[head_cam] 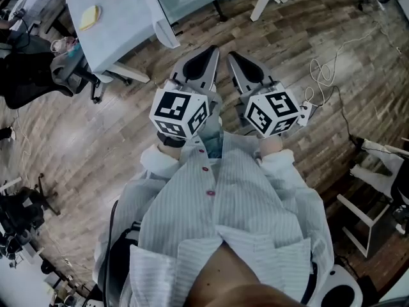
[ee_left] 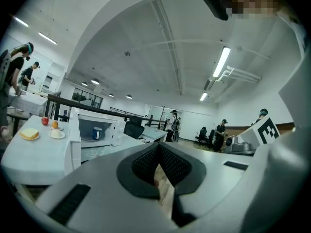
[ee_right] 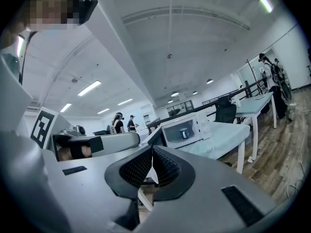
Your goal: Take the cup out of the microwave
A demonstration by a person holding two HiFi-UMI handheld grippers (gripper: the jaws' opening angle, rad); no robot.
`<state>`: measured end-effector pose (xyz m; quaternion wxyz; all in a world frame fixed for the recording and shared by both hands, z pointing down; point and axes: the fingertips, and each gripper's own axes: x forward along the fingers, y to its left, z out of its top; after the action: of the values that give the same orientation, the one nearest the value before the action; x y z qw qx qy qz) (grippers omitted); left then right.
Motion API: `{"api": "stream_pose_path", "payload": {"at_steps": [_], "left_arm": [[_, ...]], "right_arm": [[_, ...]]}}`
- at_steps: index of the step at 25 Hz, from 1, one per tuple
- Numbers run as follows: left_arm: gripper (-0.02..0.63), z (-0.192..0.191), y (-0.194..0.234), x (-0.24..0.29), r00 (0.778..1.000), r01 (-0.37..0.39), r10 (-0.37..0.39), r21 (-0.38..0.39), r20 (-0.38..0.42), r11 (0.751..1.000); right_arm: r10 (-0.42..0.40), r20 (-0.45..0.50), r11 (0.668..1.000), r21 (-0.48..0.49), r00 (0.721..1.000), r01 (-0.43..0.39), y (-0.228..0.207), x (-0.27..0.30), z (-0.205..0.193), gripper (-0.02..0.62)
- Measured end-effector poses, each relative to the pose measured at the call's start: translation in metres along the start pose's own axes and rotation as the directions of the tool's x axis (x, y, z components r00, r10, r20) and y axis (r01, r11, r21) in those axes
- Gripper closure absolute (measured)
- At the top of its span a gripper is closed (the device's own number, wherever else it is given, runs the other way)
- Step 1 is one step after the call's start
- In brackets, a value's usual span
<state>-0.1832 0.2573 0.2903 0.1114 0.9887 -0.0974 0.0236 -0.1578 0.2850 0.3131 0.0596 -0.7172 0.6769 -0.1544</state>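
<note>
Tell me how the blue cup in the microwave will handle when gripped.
The cup looks squat and upright in the microwave, so it probably holds its shape and resists tipping. Round sides could let it roll if knocked over. Its contents are not visible, so its weight is uncertain; lift it level.

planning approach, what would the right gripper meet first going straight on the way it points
Probably the open door of the microwave, beyond the right gripper's tips; nothing nearer shows, depth unclear.
</note>
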Motion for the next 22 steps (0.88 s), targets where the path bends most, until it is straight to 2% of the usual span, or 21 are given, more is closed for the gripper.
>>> {"api": "stream_pose_path", "payload": {"at_steps": [9,22], "left_arm": [[0.597,-0.004,0.02,0.035,1.0,-0.007,0.007,0.0,-0.019,1.0],[0.597,0.01,0.079,0.138,0.999,-0.033,0.032,-0.013,-0.032,0.999]], "right_arm": [[-0.009,-0.01,1.0,0.03,1.0,0.009,-0.034,0.028,0.002,0.56],[0.012,-0.046,1.0,0.029,0.999,-0.011,-0.113,0.113,0.033,0.56]]}}
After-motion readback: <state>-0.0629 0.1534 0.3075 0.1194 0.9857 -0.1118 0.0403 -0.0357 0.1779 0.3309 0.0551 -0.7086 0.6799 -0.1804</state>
